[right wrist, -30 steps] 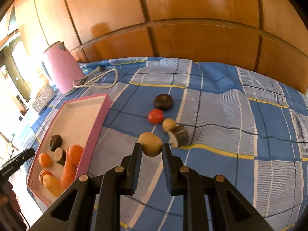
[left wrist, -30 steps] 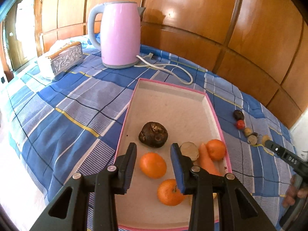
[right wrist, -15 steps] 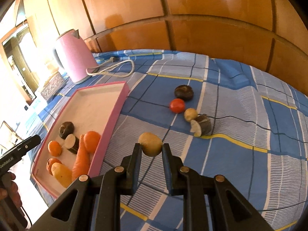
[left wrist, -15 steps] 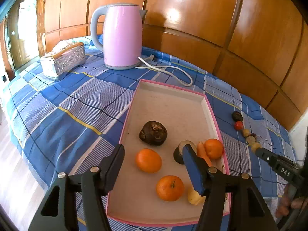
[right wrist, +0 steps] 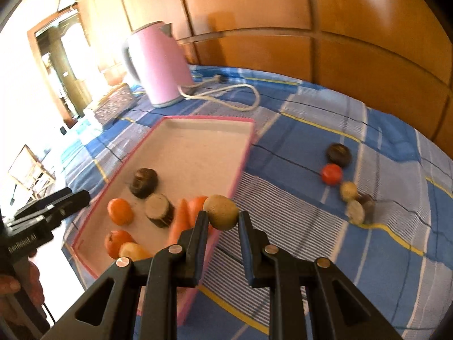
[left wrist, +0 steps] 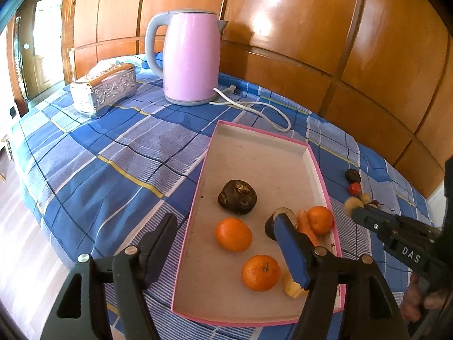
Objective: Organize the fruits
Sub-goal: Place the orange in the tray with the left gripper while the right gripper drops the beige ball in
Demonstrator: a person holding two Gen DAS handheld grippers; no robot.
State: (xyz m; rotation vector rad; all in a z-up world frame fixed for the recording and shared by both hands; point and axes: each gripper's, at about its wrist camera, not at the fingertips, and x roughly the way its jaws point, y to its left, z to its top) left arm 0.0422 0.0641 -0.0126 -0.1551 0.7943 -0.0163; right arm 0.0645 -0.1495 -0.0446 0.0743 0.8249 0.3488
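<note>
Now my right gripper (right wrist: pixel 220 219) holds a potato (right wrist: pixel 221 212) over the tray's (right wrist: pixel 239 170) near-right rim; my left gripper (left wrist: pixel 226 243) is opening, nothing between.

Kettle (left wrist: pixel 192 56) behind tray (left wrist: pixel 263 155) (3 oranges (left wrist: pixel 233 234) inside), tissue box (left wrist: pixel 103 89) to its left.

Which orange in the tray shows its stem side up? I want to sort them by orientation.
The orange nearest the tray's near edge: its dark stem shows on top. The other two oranges show only smooth peel.
</note>
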